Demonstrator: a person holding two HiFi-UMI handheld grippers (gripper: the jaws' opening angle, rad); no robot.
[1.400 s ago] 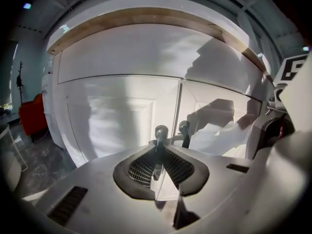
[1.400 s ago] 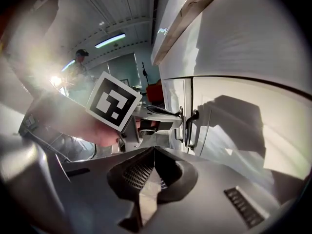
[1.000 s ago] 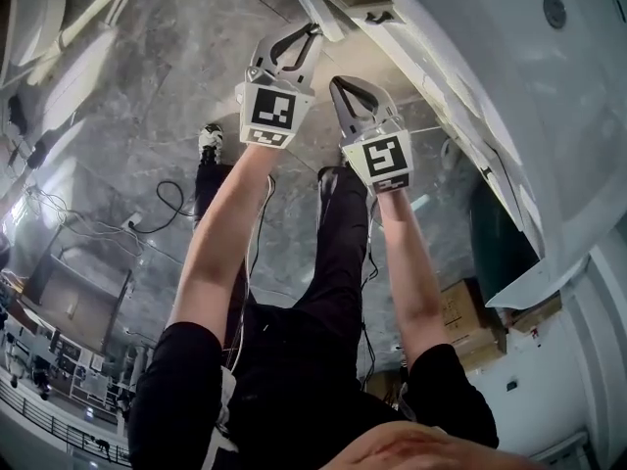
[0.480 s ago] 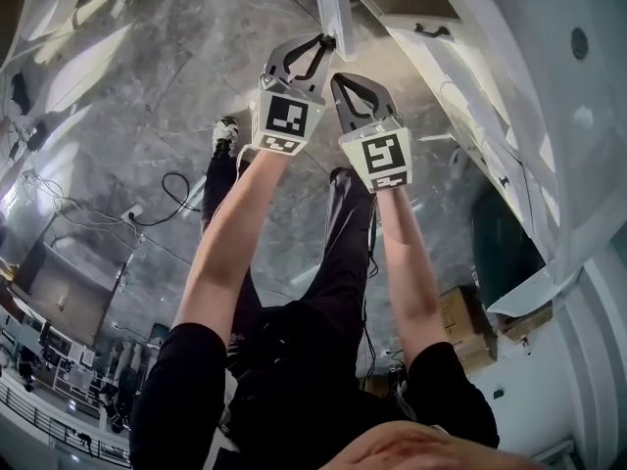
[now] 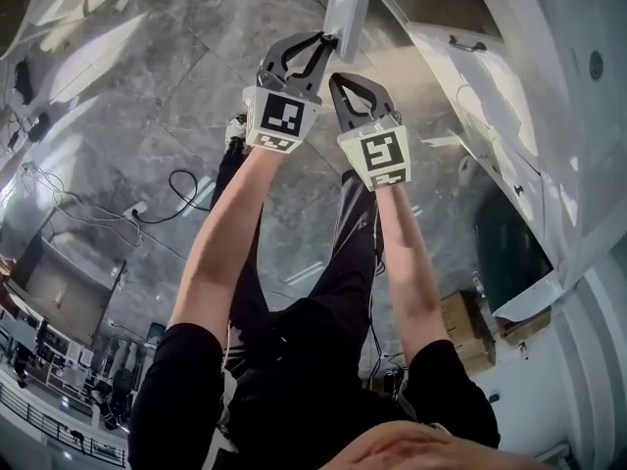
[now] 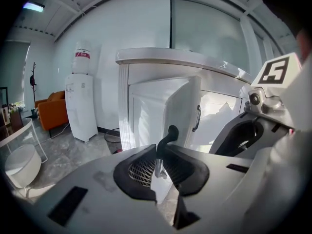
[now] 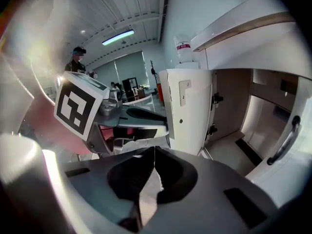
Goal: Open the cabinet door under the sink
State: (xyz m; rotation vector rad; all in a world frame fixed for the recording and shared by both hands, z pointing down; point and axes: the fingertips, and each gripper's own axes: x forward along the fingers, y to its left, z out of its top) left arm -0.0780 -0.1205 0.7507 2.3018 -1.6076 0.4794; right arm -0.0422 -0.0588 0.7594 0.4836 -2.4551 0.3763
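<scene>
The white cabinet door (image 6: 165, 104) under the sink counter (image 6: 185, 57) stands swung out. In the left gripper view my left gripper (image 6: 161, 154) is shut on the door's black handle (image 6: 169, 134). From the head view the left gripper (image 5: 319, 43) meets the door's edge (image 5: 348, 3). My right gripper (image 5: 339, 80) hovers just beside it, shut and empty. In the right gripper view its jaws (image 7: 153, 152) are pressed together in front of the door's inner face (image 7: 187, 111), and the brown cabinet interior (image 7: 243, 111) shows behind.
A second cabinet door (image 6: 219, 113) with a bar handle (image 6: 197, 118) is to the right. A water dispenser (image 6: 80, 101), an orange sofa (image 6: 51, 111) and a small bin (image 6: 114, 136) stand left of the cabinet. Cables (image 5: 181, 189) and boxes (image 5: 465, 321) lie on the floor.
The door has swung further out with my left gripper still on its handle. The right gripper has stayed close beside the left one, shut throughout.
</scene>
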